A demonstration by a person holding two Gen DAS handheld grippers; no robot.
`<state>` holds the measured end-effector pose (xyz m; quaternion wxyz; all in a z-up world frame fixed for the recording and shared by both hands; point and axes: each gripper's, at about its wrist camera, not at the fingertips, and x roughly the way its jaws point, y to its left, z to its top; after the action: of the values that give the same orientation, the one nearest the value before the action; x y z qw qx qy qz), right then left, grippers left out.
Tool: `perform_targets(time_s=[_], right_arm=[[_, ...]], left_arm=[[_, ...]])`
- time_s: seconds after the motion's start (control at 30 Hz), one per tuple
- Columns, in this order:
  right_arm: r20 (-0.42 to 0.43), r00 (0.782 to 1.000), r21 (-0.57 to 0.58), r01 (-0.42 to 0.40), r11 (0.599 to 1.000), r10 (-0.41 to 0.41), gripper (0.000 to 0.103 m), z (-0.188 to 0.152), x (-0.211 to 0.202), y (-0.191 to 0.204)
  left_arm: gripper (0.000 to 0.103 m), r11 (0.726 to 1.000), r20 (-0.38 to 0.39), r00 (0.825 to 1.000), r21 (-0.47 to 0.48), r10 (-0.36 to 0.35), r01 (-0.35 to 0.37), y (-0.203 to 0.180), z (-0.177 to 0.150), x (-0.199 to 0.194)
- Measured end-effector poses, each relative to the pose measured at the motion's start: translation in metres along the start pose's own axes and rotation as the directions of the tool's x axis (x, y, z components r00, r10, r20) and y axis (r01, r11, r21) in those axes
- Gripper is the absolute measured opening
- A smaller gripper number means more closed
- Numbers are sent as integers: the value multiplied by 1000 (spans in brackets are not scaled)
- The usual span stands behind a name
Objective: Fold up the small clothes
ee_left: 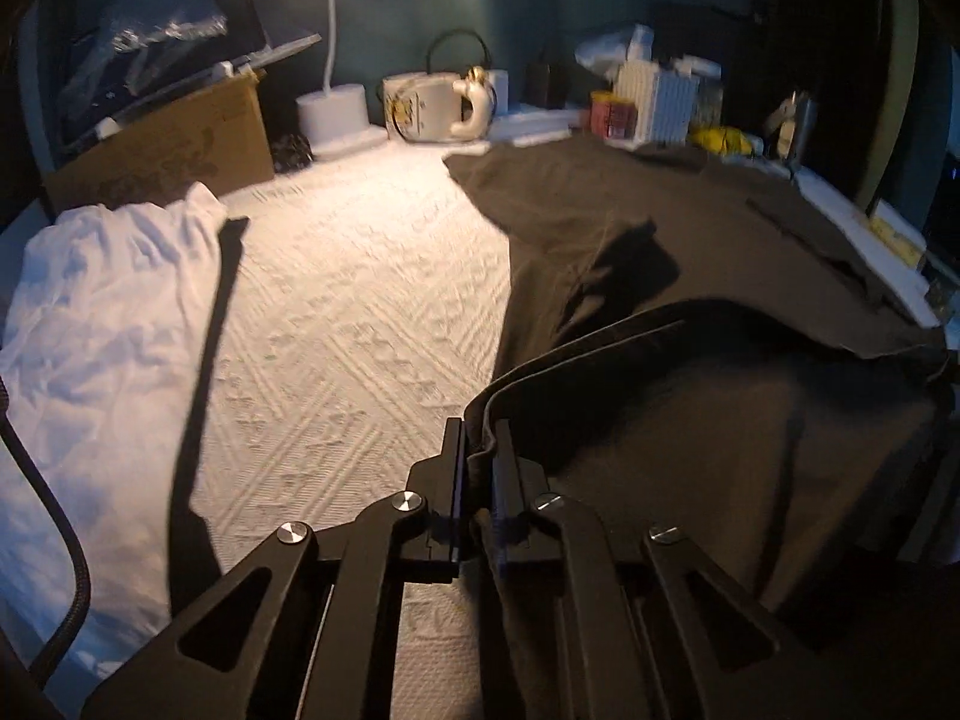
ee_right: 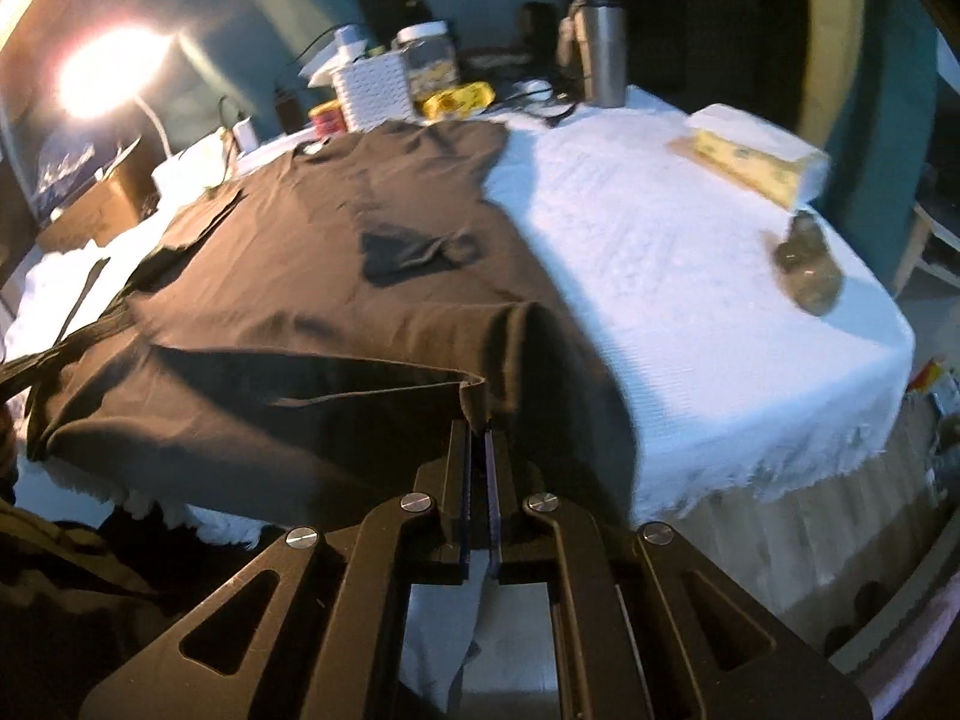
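Two tools grip the same dark brown garment (ee_left: 690,252) by its near hem. The left tool (ee_left: 480,450) has its jaws pressed together on a folded edge of the cloth, which bunches up between the pads and lifts off the white textured cloth (ee_left: 360,300) that covers the counter. The right tool (ee_right: 478,444) is likewise pinched shut on the hem at the opposite near corner, a strip of fabric hanging down below its pads. Between the two tools the hem is raised, while the rest of the garment lies spread flat beyond them, reaching toward the clutter at the far edge of the counter. To the left of the garment, well apart from it, lies a crumpled white garment (ee_left: 102,324). To the right of the garment a tissue box (ee_right: 750,156) sits on the bare cover.
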<state>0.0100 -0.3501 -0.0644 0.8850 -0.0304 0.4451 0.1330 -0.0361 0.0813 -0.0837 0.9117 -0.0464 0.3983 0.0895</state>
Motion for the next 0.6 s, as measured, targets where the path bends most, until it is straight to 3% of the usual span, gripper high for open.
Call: perform_targets(time_s=[0.2,0.6], right_arm=[[45,999,34,13,999,-14,5,4,-14,-18],[155,987,24,27,999,-30,5,16,-56,-17]], left_arm=[[4,1000,49,999,14,7,-8,0,1,-21],[4,1000,165,986,12,7,-10,-5,1,-62]])
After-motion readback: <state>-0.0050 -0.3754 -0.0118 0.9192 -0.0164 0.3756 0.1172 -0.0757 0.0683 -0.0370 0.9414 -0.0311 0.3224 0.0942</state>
